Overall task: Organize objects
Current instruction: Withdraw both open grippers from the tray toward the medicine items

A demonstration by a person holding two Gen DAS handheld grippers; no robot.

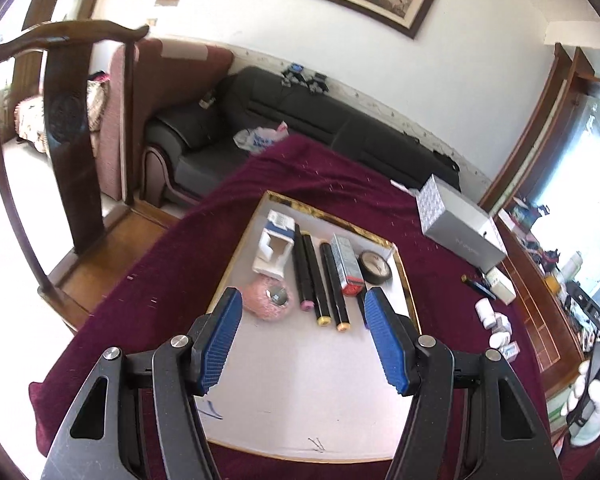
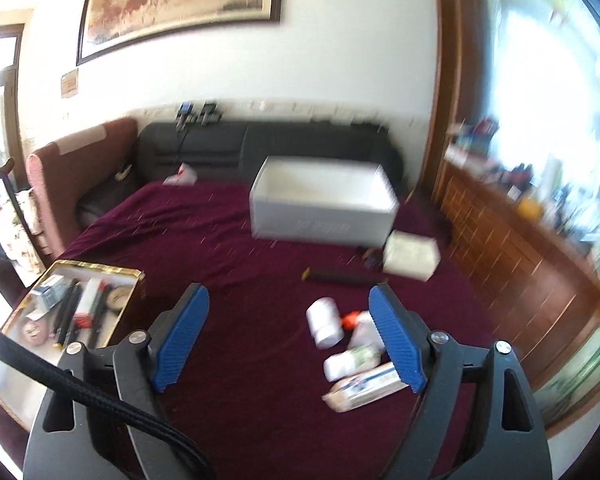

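Observation:
A gold-rimmed white tray [image 1: 404,280] lies on the maroon cloth. It holds a pink yarn ball [image 1: 269,299], three black markers [image 1: 320,280], a white and blue carton [image 1: 274,246], a silver and red box [image 1: 347,260] and a tape roll [image 1: 375,266]. My left gripper [image 1: 302,342] hangs open above the tray's bare near part, nothing between its blue pads. My right gripper [image 2: 290,338] is open and empty over the cloth. Small white bottles [image 2: 325,322] and a flat packet [image 2: 366,386] lie by its right finger. The tray [image 2: 130,292] sits to its left.
A large white open box [image 2: 324,212] stands at the back of the cloth, a small white box [image 2: 411,255] and a dark marker [image 2: 342,276] near it. A black sofa [image 1: 300,108], a wooden chair [image 1: 72,140] and a wooden cabinet [image 2: 512,248] surround the table.

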